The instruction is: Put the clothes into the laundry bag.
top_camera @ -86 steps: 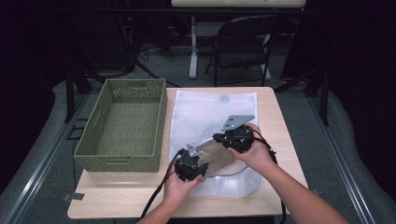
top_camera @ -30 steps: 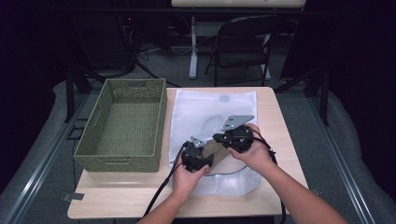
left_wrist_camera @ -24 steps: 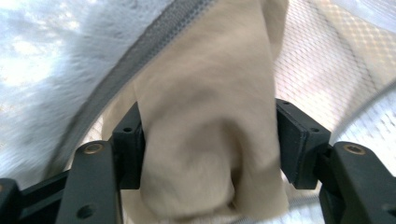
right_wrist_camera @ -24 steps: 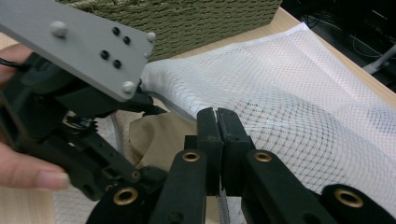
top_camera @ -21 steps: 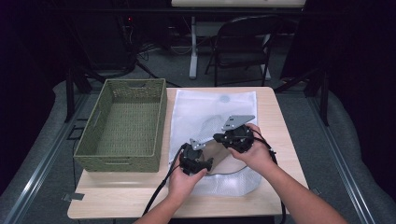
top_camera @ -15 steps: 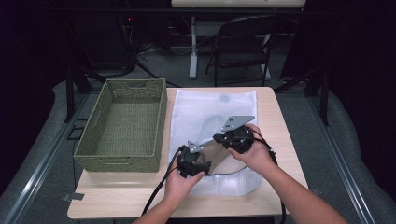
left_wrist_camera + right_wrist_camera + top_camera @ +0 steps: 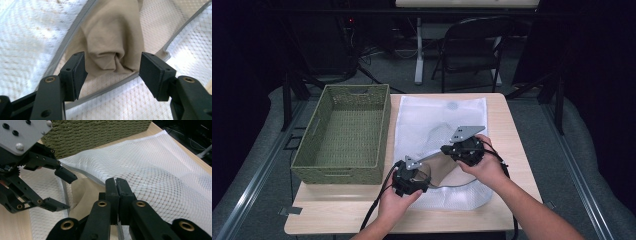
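The left gripper (image 7: 412,176) has drawn back from the beige cloth (image 7: 112,45), its jaws closing slightly.

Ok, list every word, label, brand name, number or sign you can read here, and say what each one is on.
None: no readable text anywhere.
The white mesh bag has a faint round mark near its far end, too blurred to read.
The woven basket, the tan cloth and the left gripper and right gripper bear no lettering.

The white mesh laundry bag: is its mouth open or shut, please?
Open: the right claw lifts the white mesh laundry bag's rim off the beige cloth inside.
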{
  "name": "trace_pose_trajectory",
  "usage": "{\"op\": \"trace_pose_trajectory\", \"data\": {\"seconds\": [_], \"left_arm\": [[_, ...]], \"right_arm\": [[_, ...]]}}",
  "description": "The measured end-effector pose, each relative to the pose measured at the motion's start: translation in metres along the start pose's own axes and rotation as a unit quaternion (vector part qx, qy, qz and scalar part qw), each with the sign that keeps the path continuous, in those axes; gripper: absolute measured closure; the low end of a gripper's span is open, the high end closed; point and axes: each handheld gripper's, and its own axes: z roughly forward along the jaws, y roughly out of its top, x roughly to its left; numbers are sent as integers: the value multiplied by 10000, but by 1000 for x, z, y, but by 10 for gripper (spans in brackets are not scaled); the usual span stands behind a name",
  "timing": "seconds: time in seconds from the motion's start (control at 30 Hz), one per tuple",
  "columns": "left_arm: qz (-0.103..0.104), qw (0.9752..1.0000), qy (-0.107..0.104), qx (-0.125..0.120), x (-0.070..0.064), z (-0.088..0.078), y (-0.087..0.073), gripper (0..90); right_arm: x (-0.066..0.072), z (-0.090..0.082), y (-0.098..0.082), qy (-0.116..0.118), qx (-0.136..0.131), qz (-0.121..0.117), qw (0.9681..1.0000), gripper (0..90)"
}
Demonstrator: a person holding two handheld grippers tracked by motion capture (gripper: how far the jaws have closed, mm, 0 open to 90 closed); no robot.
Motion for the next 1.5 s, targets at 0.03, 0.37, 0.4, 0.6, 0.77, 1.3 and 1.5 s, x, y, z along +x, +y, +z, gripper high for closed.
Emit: {"op": "trace_pose_trajectory", "data": {"seconds": [0.03,0.37,0.4,0.6,0.77,1.3,1.5], "left_arm": [[13,10000,-3,3,1,-2,0,379],[-65,9999,68,-103,13,-22,-7,380],[-66,9999,62,-101,14,-24,-8,383],[-109,9999,105,-77,23,-32,-15,386],[-162,9997,172,-24,28,-37,-20,389],[-275,9994,181,79,38,-49,-35,445],[-349,9994,81,41,38,-52,-41,449]], "right_arm": [[0,-1,0,-6,18,-21,10000,887],[2,-4,-1,-6,-23,-16,10000,886],[2,-4,-1,-7,-3,-37,10000,887],[6,-4,-3,17,13,-66,10000,886],[8,-4,-5,41,36,-76,10000,886],[16,-2,-16,141,88,-18,9999,886],[20,-1,-22,128,139,-23,9998,885]]}}
